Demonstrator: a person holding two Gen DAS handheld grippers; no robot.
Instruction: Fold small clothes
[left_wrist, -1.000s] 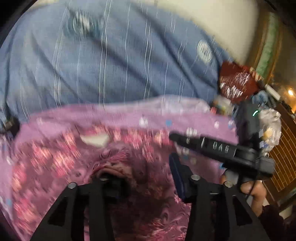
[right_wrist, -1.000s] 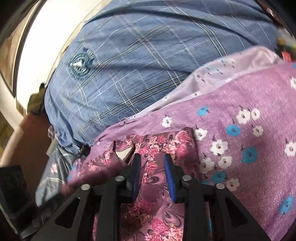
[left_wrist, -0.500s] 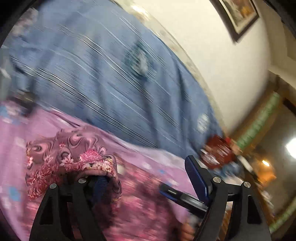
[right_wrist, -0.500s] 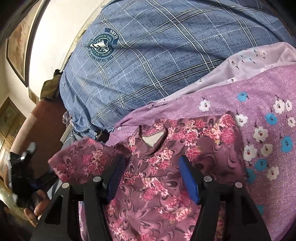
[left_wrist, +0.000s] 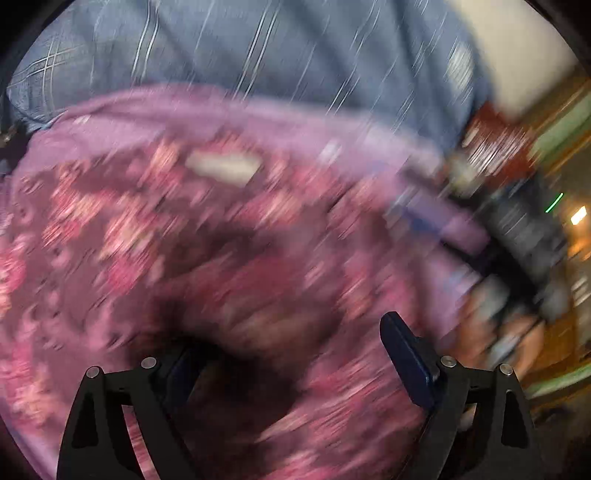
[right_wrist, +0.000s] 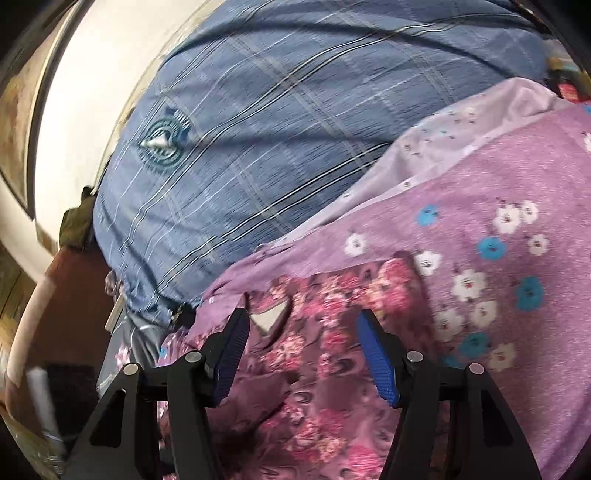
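Observation:
A small maroon top with pink flowers (right_wrist: 332, 332) lies flat on a purple flowered sheet (right_wrist: 517, 258), its neck opening (right_wrist: 271, 317) facing the far side. My right gripper (right_wrist: 303, 350) hovers low over the collar, open, with the neck opening between its blue pads (right_wrist: 376, 362) and neither pad pressing. The left wrist view is heavily blurred. There my left gripper (left_wrist: 295, 362) points down at the top (left_wrist: 240, 277). Its jaws are opening wide, with the cloth lying under the gap and nothing clamped. The right gripper's dark body (left_wrist: 517, 236) shows at that view's right edge.
A blue plaid quilt (right_wrist: 295, 129) is heaped along the far side against a white wall (right_wrist: 92, 92). A red packet (left_wrist: 495, 147) and clutter sit past the bed's right end. On the left the bed drops off to a dark floor (right_wrist: 74, 295).
My left gripper let go of the fold of the top it carried, opened wider and swung down over the garment. My right gripper opened. The left sleeve no longer lies spread out.

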